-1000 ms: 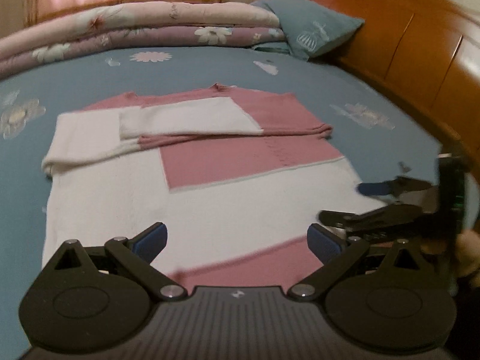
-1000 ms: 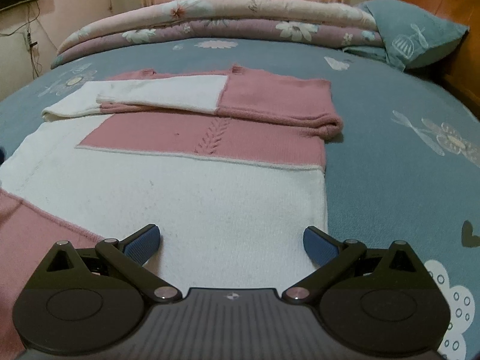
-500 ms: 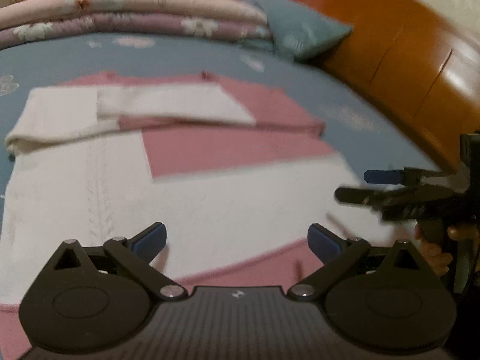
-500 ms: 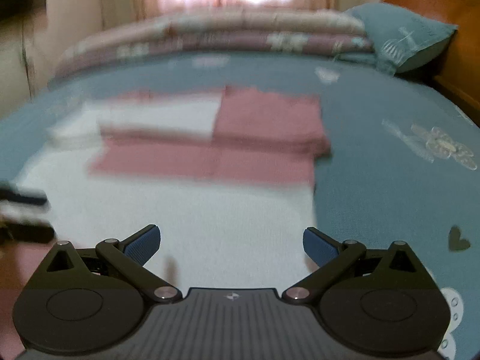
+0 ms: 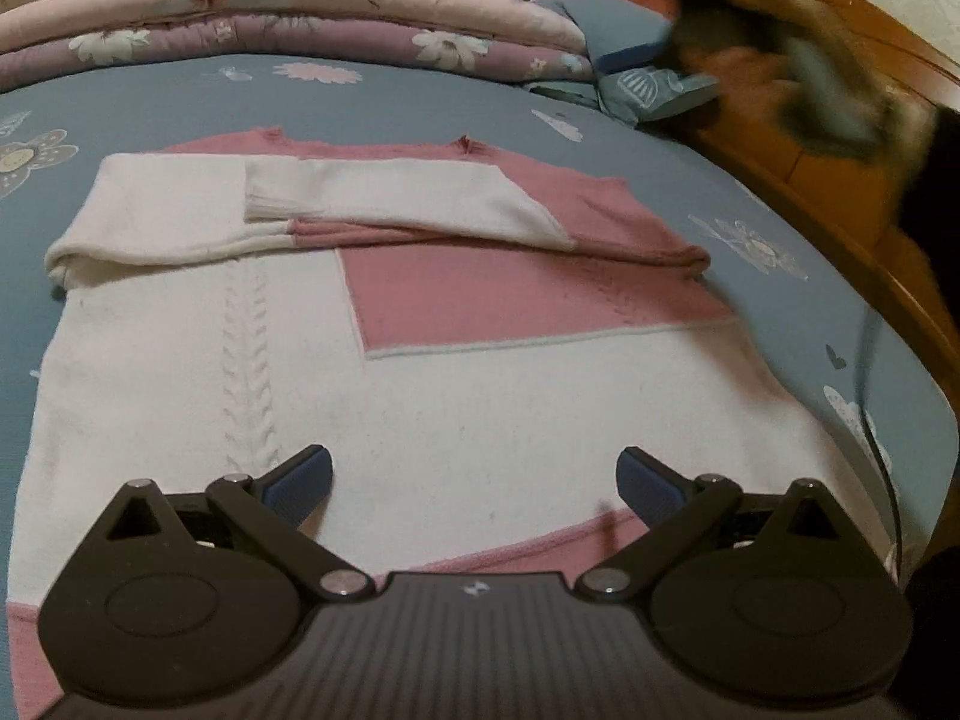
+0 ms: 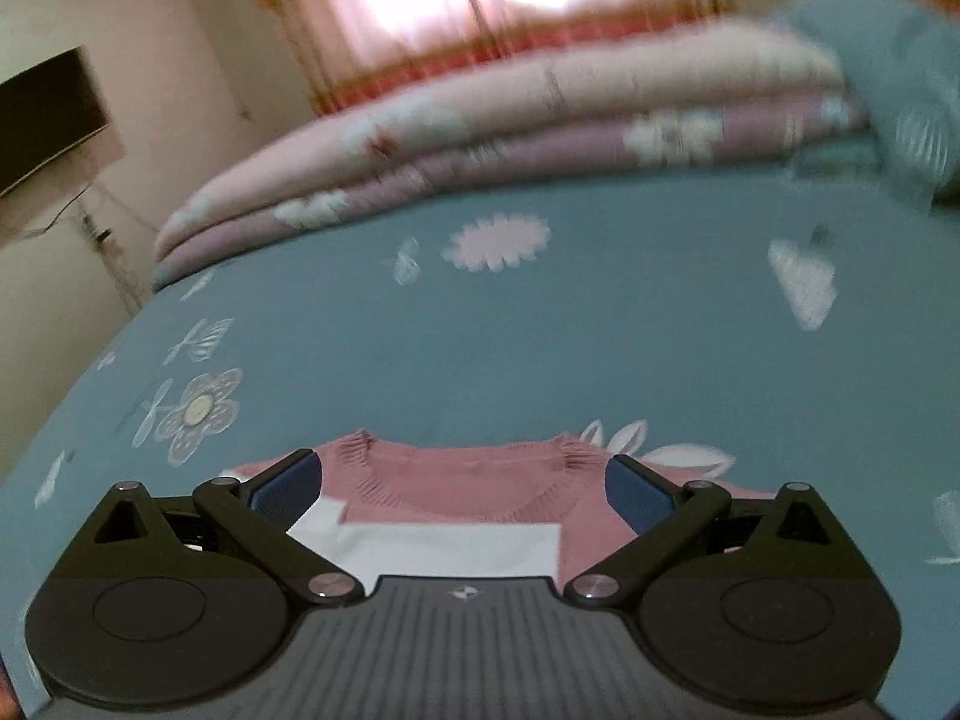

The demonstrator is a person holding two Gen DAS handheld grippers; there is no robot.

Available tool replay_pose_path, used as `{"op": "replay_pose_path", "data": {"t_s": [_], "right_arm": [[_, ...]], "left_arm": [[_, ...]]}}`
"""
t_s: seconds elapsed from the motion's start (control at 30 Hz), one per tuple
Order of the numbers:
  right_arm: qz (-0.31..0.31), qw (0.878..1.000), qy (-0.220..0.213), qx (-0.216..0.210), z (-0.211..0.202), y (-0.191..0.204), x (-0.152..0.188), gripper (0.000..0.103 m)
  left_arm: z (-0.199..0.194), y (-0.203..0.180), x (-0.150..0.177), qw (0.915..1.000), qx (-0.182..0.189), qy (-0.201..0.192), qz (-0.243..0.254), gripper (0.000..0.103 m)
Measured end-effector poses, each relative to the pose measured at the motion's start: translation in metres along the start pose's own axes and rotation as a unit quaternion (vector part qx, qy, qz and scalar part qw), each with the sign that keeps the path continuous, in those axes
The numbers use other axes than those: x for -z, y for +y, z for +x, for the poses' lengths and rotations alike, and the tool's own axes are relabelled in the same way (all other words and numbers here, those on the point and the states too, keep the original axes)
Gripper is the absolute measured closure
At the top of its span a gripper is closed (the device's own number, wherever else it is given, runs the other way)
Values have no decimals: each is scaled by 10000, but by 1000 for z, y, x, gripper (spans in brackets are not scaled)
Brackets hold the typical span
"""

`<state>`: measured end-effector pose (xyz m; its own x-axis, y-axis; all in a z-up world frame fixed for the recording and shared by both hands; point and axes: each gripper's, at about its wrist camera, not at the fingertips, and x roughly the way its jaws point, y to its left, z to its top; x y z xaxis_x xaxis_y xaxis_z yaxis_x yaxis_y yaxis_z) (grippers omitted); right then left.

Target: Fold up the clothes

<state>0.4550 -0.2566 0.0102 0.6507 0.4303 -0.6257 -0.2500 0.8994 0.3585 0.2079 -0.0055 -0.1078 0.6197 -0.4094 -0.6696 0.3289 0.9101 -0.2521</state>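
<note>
A pink and white knit sweater (image 5: pixel 456 384) lies flat on the blue flowered bedsheet (image 5: pixel 372 102), with both sleeves folded across the chest. My left gripper (image 5: pixel 474 474) is open and empty, over the white lower part near the pink hem. My right gripper (image 6: pixel 459 480) is open and empty above the pink collar (image 6: pixel 462 480) at the sweater's far end. In the left wrist view the right gripper and the hand holding it show as a dark blur (image 5: pixel 750 30) at the upper right.
Folded pink and purple quilts (image 5: pixel 288 18) lie along the far side of the bed, with a blue pillow (image 5: pixel 636 60) beside them. A wooden headboard (image 5: pixel 852 180) runs along the right. A dark screen (image 6: pixel 48 114) hangs on the left wall.
My right gripper has swung up from beside the hem and forward to the collar end. My left gripper has stayed near the hem, open.
</note>
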Motion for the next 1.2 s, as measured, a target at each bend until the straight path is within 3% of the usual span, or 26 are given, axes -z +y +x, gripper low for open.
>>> {"op": "replay_pose_path", "data": {"t_s": [0.17, 0.43, 0.6, 0.7, 0.8, 1.2], "right_arm": [[579, 9975, 360, -186, 78, -28, -1, 1], [528, 9969, 570, 81, 135, -40, 5, 0], [535, 9980, 345, 13, 137, -46, 1, 0], [640, 9975, 233, 205, 132, -48, -3, 0], [937, 9954, 46, -180, 116, -47, -2, 0], [647, 9975, 278, -79, 139, -37, 5, 0]], "left_arm": [[1, 1, 1, 9999, -25, 41, 120, 2], [6, -5, 4, 9988, -146, 49, 470, 1], [7, -5, 4, 9986, -163, 29, 501, 1], [8, -5, 4, 9986, -165, 24, 504, 1], [7, -4, 4, 9988, -140, 24, 465, 1], [8, -3, 3, 9988, -132, 25, 462, 1]]}}
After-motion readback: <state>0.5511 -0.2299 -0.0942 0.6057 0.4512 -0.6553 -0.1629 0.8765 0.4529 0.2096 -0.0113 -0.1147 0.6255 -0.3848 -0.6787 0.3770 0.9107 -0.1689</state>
